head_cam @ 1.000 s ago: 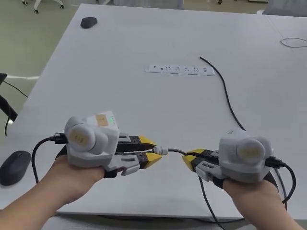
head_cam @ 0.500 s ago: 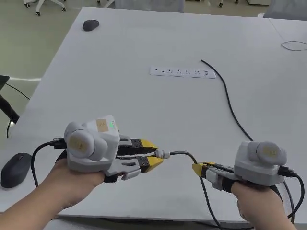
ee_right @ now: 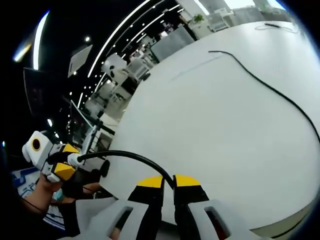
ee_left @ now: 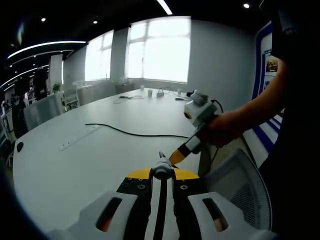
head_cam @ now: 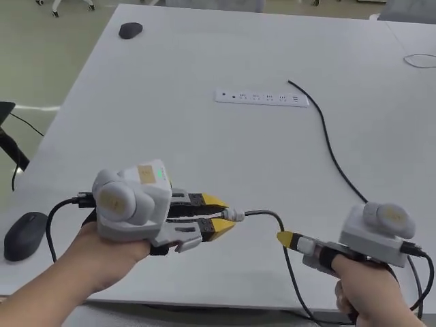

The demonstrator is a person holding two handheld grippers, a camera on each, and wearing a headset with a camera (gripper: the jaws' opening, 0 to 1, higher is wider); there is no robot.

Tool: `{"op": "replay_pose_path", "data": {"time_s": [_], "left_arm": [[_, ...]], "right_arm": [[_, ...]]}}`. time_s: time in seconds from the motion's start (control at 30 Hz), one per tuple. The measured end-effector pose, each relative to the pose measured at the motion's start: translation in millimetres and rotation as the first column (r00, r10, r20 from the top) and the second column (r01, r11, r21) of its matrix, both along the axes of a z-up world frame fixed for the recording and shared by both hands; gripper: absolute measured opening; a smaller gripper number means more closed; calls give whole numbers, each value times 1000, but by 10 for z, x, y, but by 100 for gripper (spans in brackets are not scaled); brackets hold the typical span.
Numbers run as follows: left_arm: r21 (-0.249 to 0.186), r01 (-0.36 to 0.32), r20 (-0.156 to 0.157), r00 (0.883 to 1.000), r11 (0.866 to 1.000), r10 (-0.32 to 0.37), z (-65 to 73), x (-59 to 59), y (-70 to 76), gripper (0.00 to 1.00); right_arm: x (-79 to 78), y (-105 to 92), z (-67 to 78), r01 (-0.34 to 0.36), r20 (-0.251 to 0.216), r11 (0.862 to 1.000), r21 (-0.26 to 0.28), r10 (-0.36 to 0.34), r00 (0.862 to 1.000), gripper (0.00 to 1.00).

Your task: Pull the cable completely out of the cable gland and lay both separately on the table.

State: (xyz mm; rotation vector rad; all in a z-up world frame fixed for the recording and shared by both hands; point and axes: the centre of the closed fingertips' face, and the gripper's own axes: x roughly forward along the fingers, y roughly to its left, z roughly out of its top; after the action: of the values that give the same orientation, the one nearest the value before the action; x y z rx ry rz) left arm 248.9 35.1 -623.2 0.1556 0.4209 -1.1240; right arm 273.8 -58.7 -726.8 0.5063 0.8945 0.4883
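Gland (head_cam: 233, 215) left claw (head_cam: 224, 213), cable (head_cam: 271, 216) right claw (head_cam: 284, 238), facing

I see a pale worktop (head_cam: 204, 157) with a white power strip (head_cam: 262, 99) lying flat on it. A black cord (head_cam: 328, 143) starts just beside the strip's right end and trails toward me. Two dark mice sit well apart on the left side — far mouse (head_cam: 130, 30), near mouse (head_cam: 26, 235).

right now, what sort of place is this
Probably an office meeting room: a long white table with a power strip and a computer mouse on it, a mesh office chair alongside, and large windows.
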Motion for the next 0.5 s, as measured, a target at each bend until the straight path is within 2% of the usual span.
{"op": "replay_pose_path", "data": {"time_s": [0.23, 0.33, 0.4, 0.47, 0.5], "left_arm": [[-6, -9, -3, 1000, 1000, 9, 16, 14, 19, 15], [-9, -14, -3, 1000, 1000, 14, 21, 23, 23, 15], [-12, -17, -3, 1000, 1000, 17, 29, 25, 21, 15], [-17, -23, -6, 1000, 1000, 23, 40, 40, 27, 15], [-17, -27, -8, 1000, 1000, 27, 41, 46, 32, 15]], "right_arm": [[-17, 3, 27, -40, 48, 999, -32, 42, 998, 2], [-2, -25, 49, -77, 98, 993, -90, 86, 991, 2], [0, -14, 74, -100, 121, 989, -108, 113, 986, 3], [5, -14, 101, -108, 135, 988, -111, 123, 983, 5], [13, -13, 128, -110, 141, 989, -93, 123, 982, 6]]}}
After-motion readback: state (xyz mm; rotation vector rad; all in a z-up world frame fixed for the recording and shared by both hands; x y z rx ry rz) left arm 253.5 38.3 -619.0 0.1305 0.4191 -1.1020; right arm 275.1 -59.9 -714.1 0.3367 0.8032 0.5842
